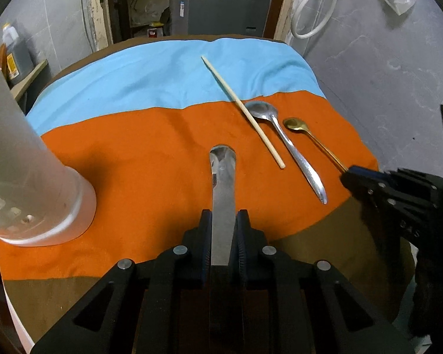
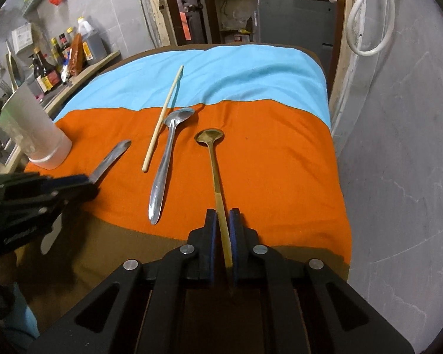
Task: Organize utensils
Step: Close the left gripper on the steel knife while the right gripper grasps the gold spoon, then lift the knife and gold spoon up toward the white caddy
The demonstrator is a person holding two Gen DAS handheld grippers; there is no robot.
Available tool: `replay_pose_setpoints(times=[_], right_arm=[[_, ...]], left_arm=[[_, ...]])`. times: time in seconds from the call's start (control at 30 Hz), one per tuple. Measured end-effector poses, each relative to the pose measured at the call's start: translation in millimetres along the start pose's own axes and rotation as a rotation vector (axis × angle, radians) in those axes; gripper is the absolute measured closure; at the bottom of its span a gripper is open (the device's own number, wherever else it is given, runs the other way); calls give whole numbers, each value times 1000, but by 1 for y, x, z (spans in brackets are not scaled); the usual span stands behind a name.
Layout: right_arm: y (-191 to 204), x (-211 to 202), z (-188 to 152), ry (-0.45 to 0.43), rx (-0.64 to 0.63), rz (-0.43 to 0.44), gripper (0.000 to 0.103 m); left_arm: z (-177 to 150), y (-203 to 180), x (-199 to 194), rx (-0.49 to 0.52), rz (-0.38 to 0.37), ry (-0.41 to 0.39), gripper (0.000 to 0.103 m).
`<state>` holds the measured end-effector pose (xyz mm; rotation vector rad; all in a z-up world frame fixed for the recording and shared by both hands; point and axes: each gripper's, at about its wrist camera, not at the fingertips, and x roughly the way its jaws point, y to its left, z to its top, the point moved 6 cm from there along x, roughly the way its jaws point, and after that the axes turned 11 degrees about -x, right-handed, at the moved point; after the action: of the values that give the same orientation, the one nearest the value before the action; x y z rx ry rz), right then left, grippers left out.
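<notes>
- The left gripper (image 1: 224, 221) is closed on the flat handle of a steel knife (image 1: 223, 183), blade pointing up the middle of the left view; in the right view the knife (image 2: 110, 157) sticks out of the gripper at mid-left.
- The right gripper (image 2: 222, 221) has its pads pressed narrow around the thin stem of the gold spoon (image 2: 214, 159), whose bowl seems to lie on the orange cloth (image 2: 280, 177) at centre frame. It looks clamped.
- The cup (image 1: 29, 183), at the left edge of the left view, is frosted and translucent. I can't make out any utensil inside; its mouth is out of frame.
- So I'd judge the job barely begun: two pieces are gripped, none visibly stowed.
- Left lying on the cloth: a chopstick (image 2: 162, 124) and a silver spoon (image 2: 165, 162), side by side just left of the gold one, apparently not touching.
- The chopstick is pale, matte, straight and slim, crossing from the orange onto the blue cloth (image 2: 236, 73).
- The silver spoon is polished, with a dimpled handle that swells toward its end; it glints.
- The gold spoon is slender and long-stemmed with a small round bowl, duller in sheen.
- The knife is a flat, bright strip with a rounded tip.
- The cloths are soft and slightly rumpled over a brown tabletop (image 2: 118, 250).
</notes>
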<state>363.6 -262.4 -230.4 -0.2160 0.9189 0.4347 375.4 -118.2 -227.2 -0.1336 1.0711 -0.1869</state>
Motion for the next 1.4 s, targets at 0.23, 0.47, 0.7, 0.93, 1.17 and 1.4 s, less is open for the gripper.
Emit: replay_pose_setpoints(times=[0.23, 0.47, 0.7, 0.93, 1.17, 1.4], right_arm=[[1, 20, 24, -5, -55, 4, 78], [0, 38, 45, -8, -87, 4, 78], [6, 41, 51, 60, -130, -7, 86], [6, 35, 44, -35, -91, 26, 99], [16, 7, 43, -170, -38, 98, 100], [24, -7, 37, -224, -4, 136, 100]], left_arm=[[11, -10, 10, 49, 29, 14, 87], [18, -21, 22, 169, 81, 30, 83], [18, -20, 23, 159, 50, 17, 91], [14, 5, 7, -54, -107, -70, 91], [4, 15, -20, -149, -166, -184, 91], [-7, 22, -35, -189, -158, -179, 91]])
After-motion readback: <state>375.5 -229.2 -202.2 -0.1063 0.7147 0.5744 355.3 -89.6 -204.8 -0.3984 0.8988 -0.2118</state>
